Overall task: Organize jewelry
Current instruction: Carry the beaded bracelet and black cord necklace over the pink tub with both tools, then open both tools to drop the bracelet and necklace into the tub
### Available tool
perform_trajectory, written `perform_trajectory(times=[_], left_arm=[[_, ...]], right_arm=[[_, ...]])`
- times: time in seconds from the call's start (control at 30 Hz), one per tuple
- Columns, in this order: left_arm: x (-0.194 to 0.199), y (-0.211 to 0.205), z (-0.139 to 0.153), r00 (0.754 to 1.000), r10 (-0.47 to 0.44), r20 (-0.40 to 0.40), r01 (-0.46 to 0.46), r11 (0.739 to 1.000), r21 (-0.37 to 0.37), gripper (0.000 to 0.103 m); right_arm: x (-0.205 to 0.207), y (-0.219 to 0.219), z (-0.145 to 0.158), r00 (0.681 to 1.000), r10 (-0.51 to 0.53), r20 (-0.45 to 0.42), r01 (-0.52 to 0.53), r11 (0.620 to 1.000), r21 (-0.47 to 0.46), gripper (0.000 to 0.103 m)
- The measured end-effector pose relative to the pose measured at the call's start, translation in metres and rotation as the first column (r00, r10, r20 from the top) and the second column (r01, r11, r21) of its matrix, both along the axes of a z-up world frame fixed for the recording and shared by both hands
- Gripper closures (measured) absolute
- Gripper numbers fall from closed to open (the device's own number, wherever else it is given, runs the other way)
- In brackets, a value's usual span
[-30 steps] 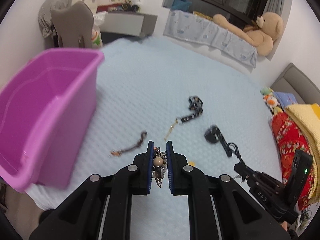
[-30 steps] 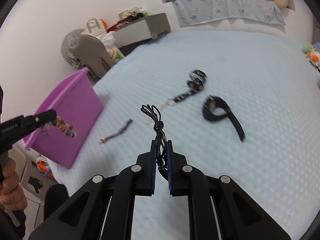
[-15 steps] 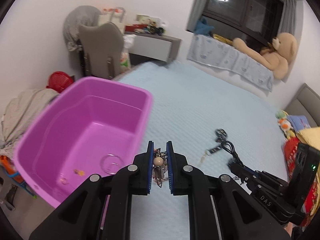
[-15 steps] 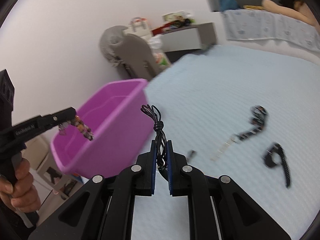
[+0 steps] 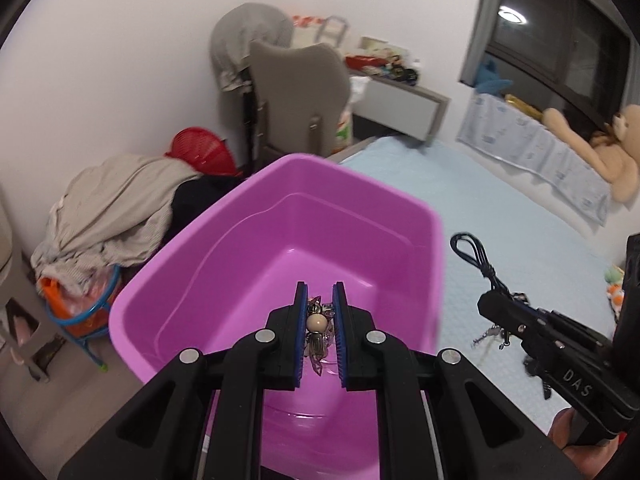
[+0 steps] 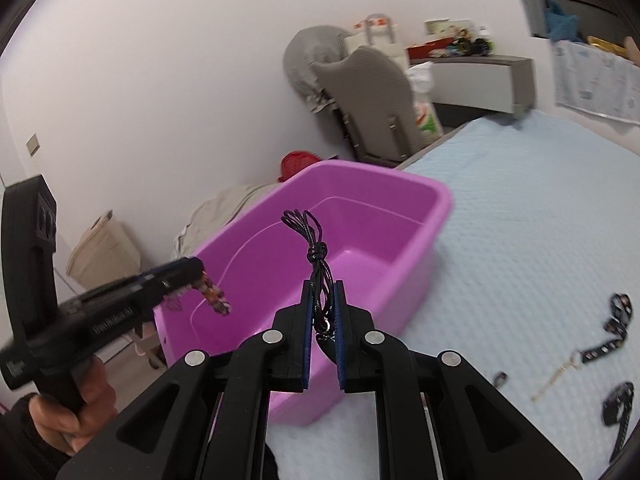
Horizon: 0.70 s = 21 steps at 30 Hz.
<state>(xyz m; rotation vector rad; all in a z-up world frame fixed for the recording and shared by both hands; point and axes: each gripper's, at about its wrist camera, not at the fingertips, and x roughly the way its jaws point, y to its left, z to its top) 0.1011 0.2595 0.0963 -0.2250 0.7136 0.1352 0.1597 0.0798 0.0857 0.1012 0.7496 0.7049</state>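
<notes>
Now that both grippers apparently reached the purple bin (image 5: 280, 216), they stay clamped on jewelry.

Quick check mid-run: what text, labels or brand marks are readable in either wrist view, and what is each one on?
"DAS": white letters on the body of the right gripper, seen from the left wrist view.
White lettering on the body and handle of the left gripper, in the right wrist view: too blurred to read.
Nothing readable on the purple bin.

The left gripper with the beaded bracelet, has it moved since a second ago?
Yes. The left gripper has swung away from the bed and now hangs over the purple bin, shut on the beaded bracelet.
</notes>
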Motion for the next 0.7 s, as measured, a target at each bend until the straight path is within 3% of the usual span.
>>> perform_trajectory(times=[0.23,0.4,0.7], left_arm=[[0.018,0.020,-0.022,0.997,0.046,-0.064,-0.046,0.999,-0.002,0.090],[0.036,0.031,-0.043,0.987,0.077,-0.143,-0.075,0.997,0.014,0.090],[0.045,0.042,-0.064,0.970,0.119,-0.214,-0.118,0.993,0.019,0.090]], right_arm=[[0.028,0.047,-0.013,0.995,0.049,-0.087,-0.050,0.999,-0.016,0.093],[0.046,0.072,-0.025,0.991,0.066,-0.116,-0.077,0.992,-0.097,0.093],[0.070,0.090,-0.048,0.987,0.046,-0.152,-0.074,0.981,-0.180,0.090]])
